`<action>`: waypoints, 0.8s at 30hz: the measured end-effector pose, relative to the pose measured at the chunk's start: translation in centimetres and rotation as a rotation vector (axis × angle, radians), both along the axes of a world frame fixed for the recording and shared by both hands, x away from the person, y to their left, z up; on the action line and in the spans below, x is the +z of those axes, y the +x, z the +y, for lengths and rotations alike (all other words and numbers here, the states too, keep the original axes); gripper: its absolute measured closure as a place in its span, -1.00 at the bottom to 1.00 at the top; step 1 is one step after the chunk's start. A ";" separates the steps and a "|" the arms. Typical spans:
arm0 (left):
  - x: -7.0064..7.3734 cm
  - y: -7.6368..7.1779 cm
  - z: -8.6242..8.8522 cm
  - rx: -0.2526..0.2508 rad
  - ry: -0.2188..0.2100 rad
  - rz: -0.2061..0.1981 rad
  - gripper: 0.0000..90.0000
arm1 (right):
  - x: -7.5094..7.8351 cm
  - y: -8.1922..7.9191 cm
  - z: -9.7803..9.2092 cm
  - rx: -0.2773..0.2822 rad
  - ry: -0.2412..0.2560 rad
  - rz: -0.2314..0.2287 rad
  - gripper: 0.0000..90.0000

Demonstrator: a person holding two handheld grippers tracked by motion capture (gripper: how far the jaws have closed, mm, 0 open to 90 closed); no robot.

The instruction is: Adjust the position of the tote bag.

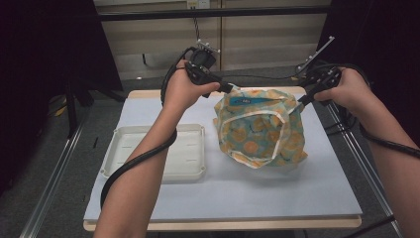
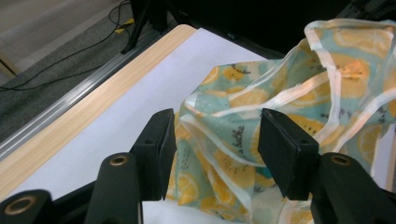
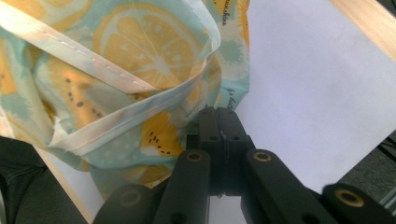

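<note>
The person's forearms come in nearest the camera at 6 o'clock of the high view, reaching up the table to a lemon-print fabric bag (image 1: 260,128) that stands bunched on the white mat (image 1: 223,191), right of centre, with an empty white tray (image 1: 113,148) well apart at its 9 o'clock. The right gripper (image 1: 303,98) sits at the bag's 2 o'clock corner with its jaws pressed together on the rim hem; in the right gripper view the black pads meet just below the cream binding (image 3: 93,74). The left gripper (image 1: 229,88) is at the bag's 11 o'clock corner, jaws apart, and in the left gripper view a fold of the rim (image 2: 219,140) lies between them without being pinched. The step looks like taking hold of the second corner so the mouth can be spread. To do it well, I judge the left jaws should close on the bound hem itself, not on loose cloth, while the right keeps steady tension; pulling before both grips are sure could let the cloth slip. The bag's mouth faces up and toward 12 o'clock, and its long axis runs roughly 9 to 3 between the grippers.
</note>
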State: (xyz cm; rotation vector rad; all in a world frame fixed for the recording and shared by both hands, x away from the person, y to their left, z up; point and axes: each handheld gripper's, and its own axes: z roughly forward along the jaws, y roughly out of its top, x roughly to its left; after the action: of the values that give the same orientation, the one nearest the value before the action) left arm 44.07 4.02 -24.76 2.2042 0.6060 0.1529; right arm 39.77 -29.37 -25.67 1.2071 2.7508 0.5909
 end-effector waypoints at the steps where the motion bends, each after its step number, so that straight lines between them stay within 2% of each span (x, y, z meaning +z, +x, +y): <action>1: -0.1 0.0 0.1 0.000 0.003 0.006 0.03 | -0.1 0.1 0.0 0.005 -0.004 -0.005 1.00; 10: -0.6 0.0 1.0 0.016 -0.008 -0.001 0.05 | 0.7 0.0 -0.6 -0.014 -0.005 -0.022 0.76; 13: -0.5 0.0 1.1 0.011 -0.008 -0.006 0.06 | 1.2 -0.2 -0.9 -0.004 0.001 -0.034 0.71; 18: -0.2 -0.2 0.8 0.015 -0.022 -0.021 0.08 | 1.8 -0.7 -1.0 0.003 -0.024 -0.044 0.70; 24: 0.3 -0.3 0.5 0.017 -0.031 -0.025 0.06 | 3.2 -1.0 -1.0 0.005 -0.005 -0.062 0.65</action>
State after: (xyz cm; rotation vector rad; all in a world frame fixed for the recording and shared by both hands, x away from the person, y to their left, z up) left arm 43.76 4.55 -24.47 2.1649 0.6097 0.1780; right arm 38.81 -30.37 -22.51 1.1614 2.7036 0.6112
